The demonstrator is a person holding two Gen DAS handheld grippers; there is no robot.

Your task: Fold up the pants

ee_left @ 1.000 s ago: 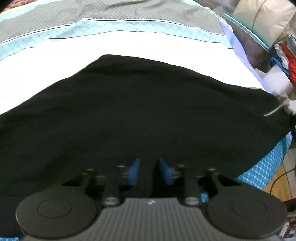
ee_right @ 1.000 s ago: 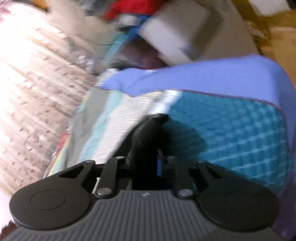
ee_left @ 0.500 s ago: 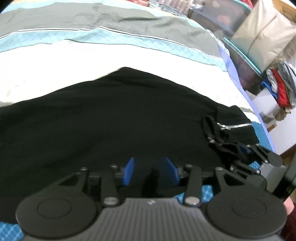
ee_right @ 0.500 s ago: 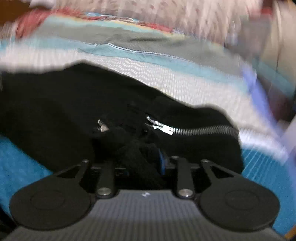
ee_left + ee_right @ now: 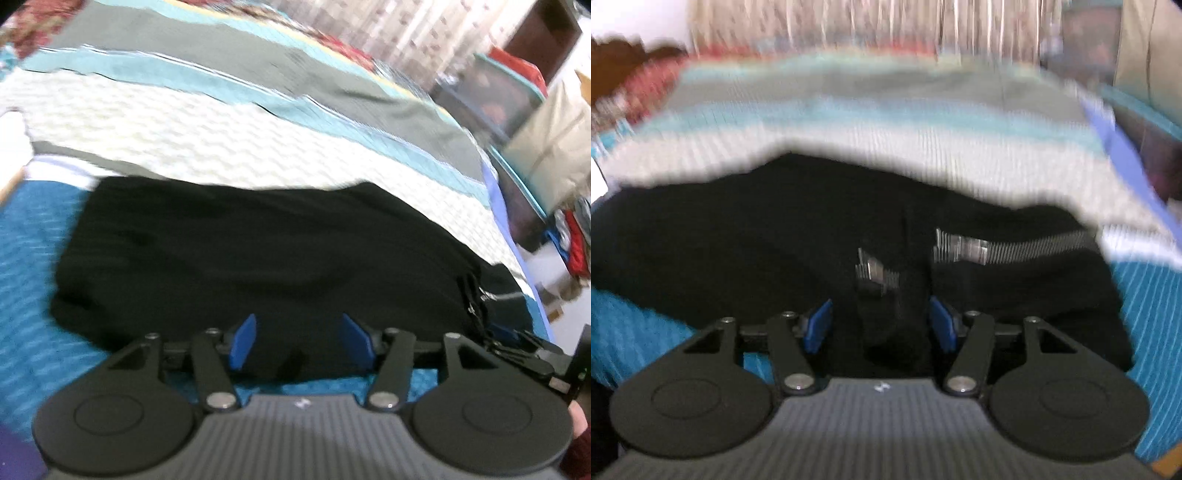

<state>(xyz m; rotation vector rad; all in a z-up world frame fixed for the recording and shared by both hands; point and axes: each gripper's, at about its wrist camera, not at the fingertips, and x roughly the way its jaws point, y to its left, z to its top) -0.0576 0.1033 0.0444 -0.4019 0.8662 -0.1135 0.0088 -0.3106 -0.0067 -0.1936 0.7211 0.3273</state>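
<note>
Black pants [image 5: 258,258] lie folded near the bed's [image 5: 221,144] front edge; both the left gripper [image 5: 300,338] and the right gripper [image 5: 879,325] have just been opening, jaws apart, the right one's pads seemingly free of the fabric between them, which could snag and undo the fold.

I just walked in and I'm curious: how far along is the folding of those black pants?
Done: the black pants lie doubled in a flat block on the bed. In hand: nothing; the left gripper and right gripper have just been opening, pads clear of the cloth. Left: probably another fold, and tidying the bunched zipper end.
</note>
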